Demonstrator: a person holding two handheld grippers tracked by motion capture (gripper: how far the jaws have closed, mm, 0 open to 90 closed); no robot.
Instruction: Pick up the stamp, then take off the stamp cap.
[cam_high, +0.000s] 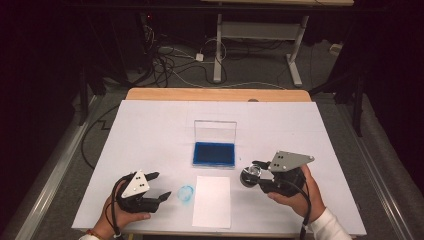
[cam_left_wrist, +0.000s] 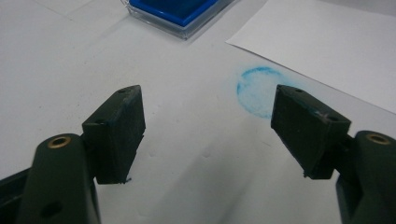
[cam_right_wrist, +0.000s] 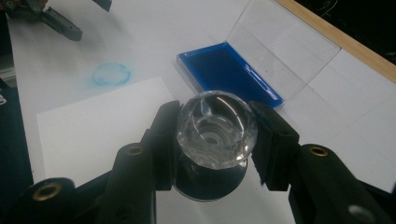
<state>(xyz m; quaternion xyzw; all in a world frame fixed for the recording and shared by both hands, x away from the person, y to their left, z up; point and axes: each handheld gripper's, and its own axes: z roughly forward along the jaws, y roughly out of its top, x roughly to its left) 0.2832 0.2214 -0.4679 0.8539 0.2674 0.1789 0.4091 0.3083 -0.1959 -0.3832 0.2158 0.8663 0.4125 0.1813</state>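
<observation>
From above we see our left gripper (cam_high: 161, 186) gaping empty beside a blue ink ring (cam_high: 186, 193) on the desk (cam_high: 150, 125), while our right gripper (cam_right_wrist: 214, 140), seen closer, clamps a clear faceted stamp (cam_right_wrist: 216, 128) just short of the ink pad (cam_right_wrist: 224, 70).

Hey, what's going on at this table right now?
A person is working with a stamp and ink. The right tongs are shut on a clear-handled stamp, holding it near the open blue ink pad. A blank sheet of paper lies in front, with a round blue ink mark on the table cover beside it. The left tongs rest open by that mark, holding nothing.
</observation>
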